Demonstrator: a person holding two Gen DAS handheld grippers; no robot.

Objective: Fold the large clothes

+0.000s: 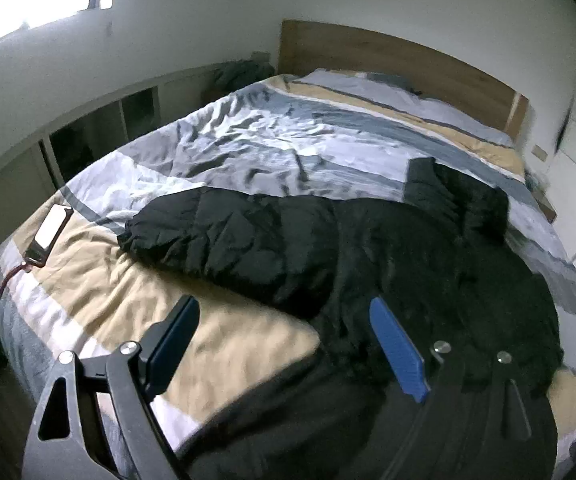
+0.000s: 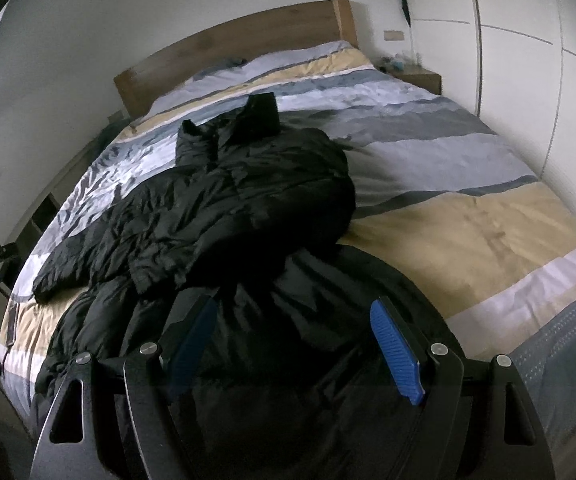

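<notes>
Lying on the striped grey-and-tan duvet (image 2: 468, 224): black puffy padded jacket (image 2: 224, 208); left gripper (image 1: 284, 312) and right gripper (image 2: 292, 316) held near, jaws wide, empty.

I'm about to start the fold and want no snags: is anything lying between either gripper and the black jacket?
Nothing visible does. The left gripper and right gripper are both open above the black jacket, with only its fabric and the duvet ahead. The phone lies off near the bed's left edge.
</notes>
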